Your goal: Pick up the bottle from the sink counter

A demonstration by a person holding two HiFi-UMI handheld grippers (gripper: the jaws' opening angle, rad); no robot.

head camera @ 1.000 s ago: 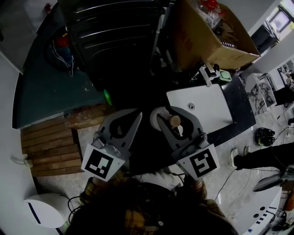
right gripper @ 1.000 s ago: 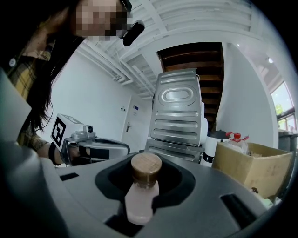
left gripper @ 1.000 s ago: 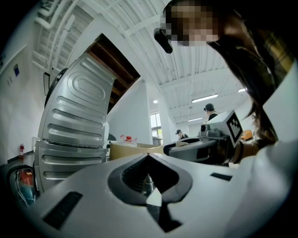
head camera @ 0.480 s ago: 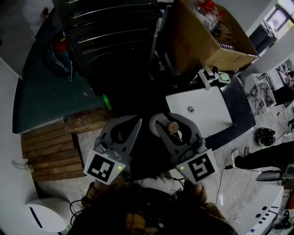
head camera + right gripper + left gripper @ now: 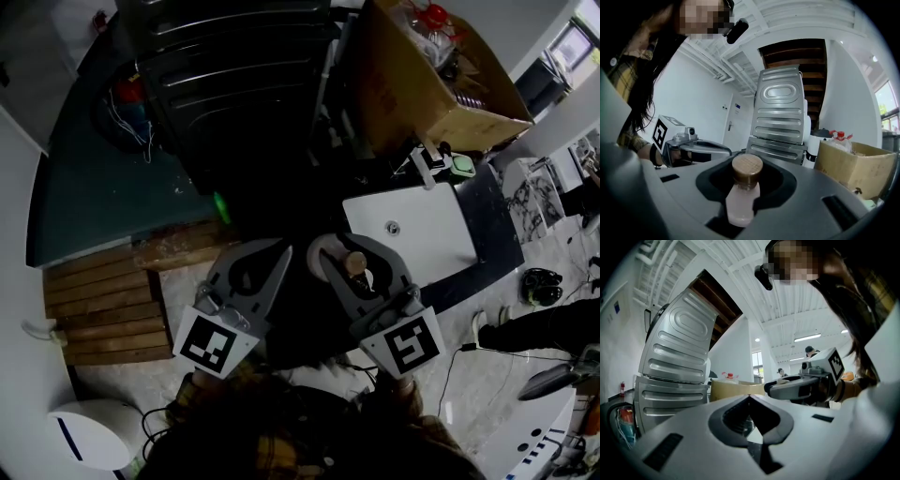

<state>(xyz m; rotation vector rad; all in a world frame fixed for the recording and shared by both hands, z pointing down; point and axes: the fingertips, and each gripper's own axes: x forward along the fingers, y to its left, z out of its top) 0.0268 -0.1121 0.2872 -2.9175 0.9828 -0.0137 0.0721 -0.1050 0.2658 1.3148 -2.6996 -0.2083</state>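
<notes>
A small pale bottle (image 5: 740, 202) with a round wooden cap (image 5: 747, 167) stands upright between the jaws of my right gripper (image 5: 748, 186), which is shut on its body. In the head view the bottle (image 5: 356, 265) shows in the right gripper (image 5: 364, 253), held in the air to the left of the white sink counter (image 5: 427, 230). My left gripper (image 5: 279, 255) hovers beside it at the same height. Its jaws meet at the tips, and the left gripper (image 5: 749, 397) holds nothing.
A large cardboard box (image 5: 427, 80) with bottles in it stands behind the counter. A dark ribbed metal casing (image 5: 244, 75) rises ahead. Wooden pallet boards (image 5: 103, 305) lie at the lower left. A person's leg (image 5: 548, 323) shows at the right.
Both grippers and the bottle keep the same pose. Only the head view has shifted slightly.
</notes>
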